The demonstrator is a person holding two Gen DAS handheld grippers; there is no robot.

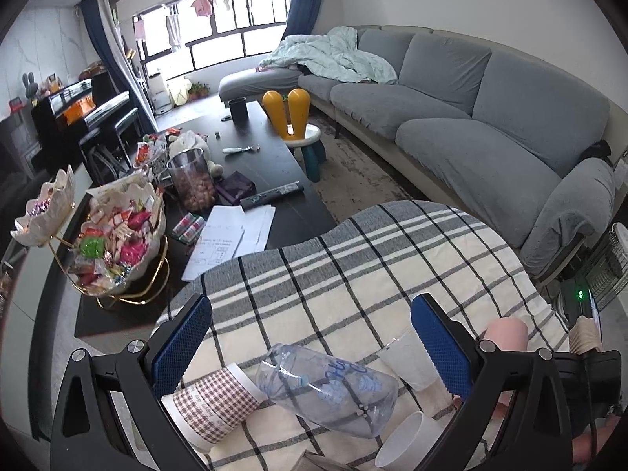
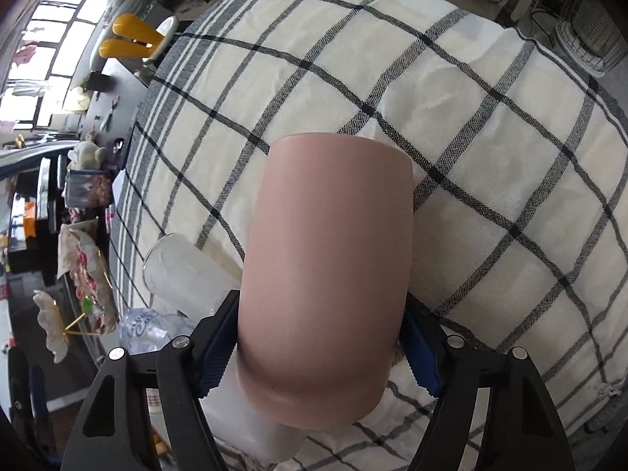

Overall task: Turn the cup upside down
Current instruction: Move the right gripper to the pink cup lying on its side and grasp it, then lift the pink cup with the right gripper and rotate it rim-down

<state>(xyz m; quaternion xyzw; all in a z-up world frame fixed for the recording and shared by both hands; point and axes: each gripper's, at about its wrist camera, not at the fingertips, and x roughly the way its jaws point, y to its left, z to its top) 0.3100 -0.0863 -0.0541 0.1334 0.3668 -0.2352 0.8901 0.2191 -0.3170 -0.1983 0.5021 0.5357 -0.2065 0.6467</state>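
My right gripper [image 2: 320, 343] is shut on a pink cup [image 2: 329, 274] and holds it above the checked tablecloth [image 2: 490, 117]; the cup fills the middle of the right wrist view, lying along the fingers. The same pink cup [image 1: 506, 333] shows at the right edge of the left wrist view. My left gripper [image 1: 312, 325] is open and empty above the cloth. Between its fingers lie a clear plastic bottle [image 1: 325, 390] on its side and a checked paper cup [image 1: 214, 406] on its side.
A clear plastic cup [image 1: 408, 359] and a white cup [image 1: 408, 441] lie near the bottle; the clear cup also shows in the right wrist view [image 2: 188, 274]. A dark coffee table [image 1: 255, 157] with a candy bowl [image 1: 121, 243] stands to the left. A grey sofa [image 1: 471, 117] is behind.
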